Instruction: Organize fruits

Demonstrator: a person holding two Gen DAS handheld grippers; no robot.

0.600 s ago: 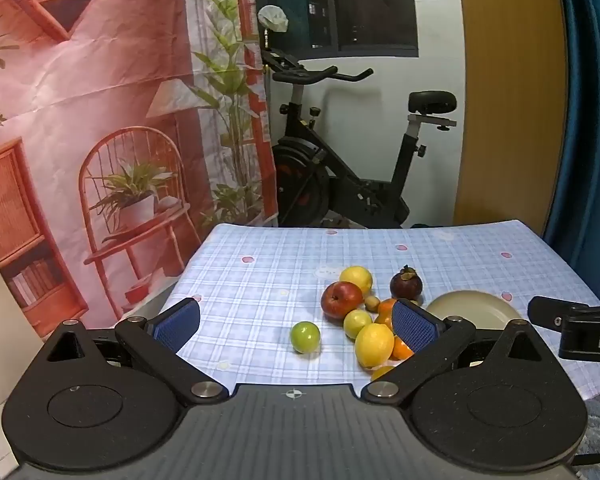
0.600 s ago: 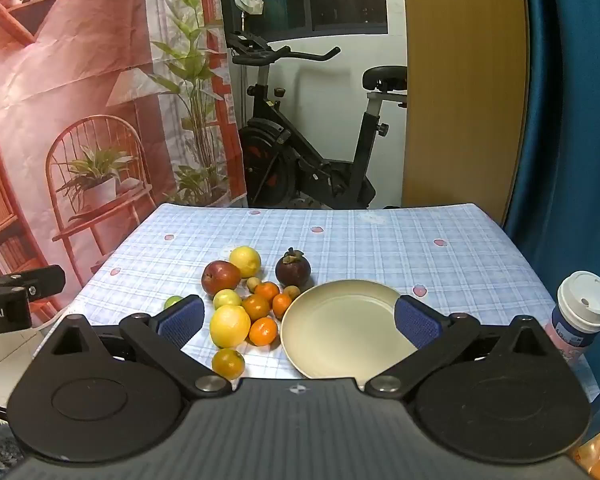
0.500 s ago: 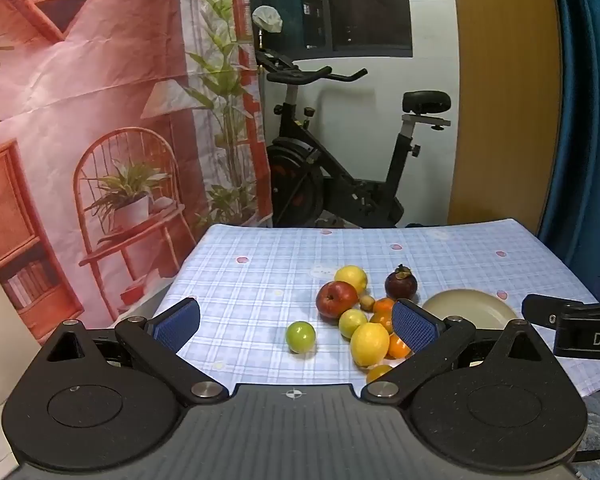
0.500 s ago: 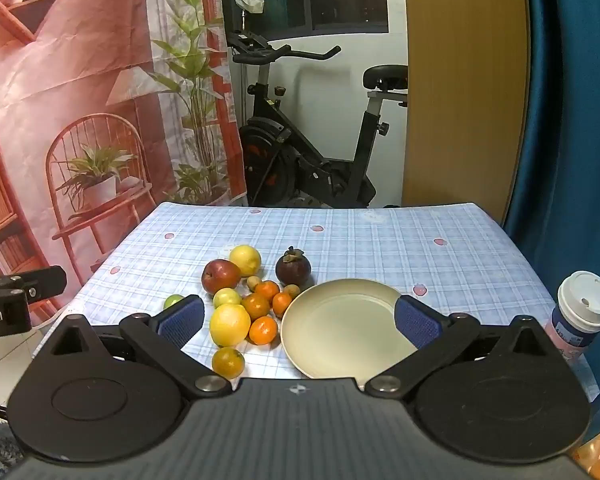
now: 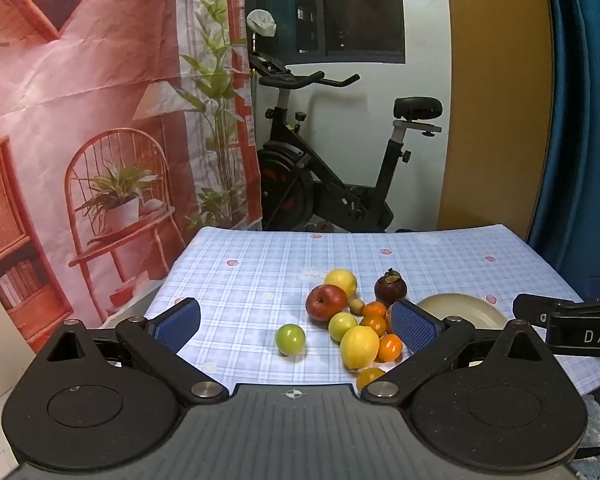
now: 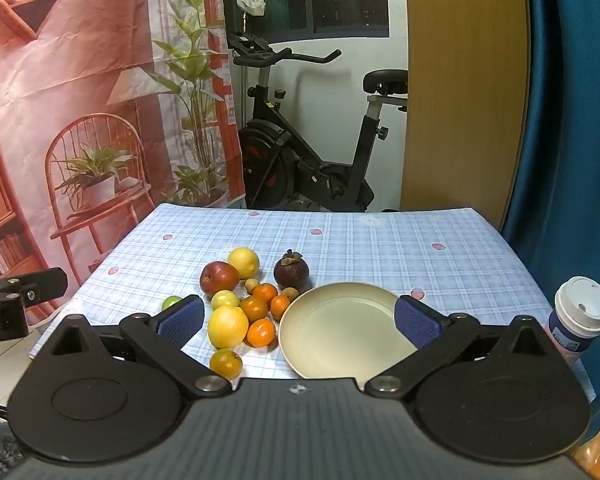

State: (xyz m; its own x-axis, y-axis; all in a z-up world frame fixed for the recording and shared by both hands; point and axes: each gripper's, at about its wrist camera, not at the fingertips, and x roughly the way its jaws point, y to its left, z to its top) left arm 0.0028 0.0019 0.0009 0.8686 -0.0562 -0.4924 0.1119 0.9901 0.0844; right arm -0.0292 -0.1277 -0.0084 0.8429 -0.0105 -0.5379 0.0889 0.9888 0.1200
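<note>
Cream-coloured and bare, the plate [image 6: 342, 330] sits near the right of the checked counter [image 6: 380, 240], with the fruit clustered just to its left: a red apple [image 6: 219, 278], two lemons, a dark mangosteen [image 6: 291, 271], several small oranges [image 6: 261, 332] and a green fruit [image 5: 290, 339] lying apart on the far-left side of the cluster. I hold both tongs above the near edge, tilted down; the left tongs [image 5: 296, 324] and right tongs [image 6: 300, 322] both stand fully open and empty. My judgement is that the first pick is in hand. I would take an outlying fruit first, such as the lone green one, to avoid nudging its neighbours. Approach with the pads straddling its widest part, close gently since round fruit rolls, then lower it onto the plate before releasing. Keep clear of the lidded cup [image 6: 580, 316] at the right edge.
</note>
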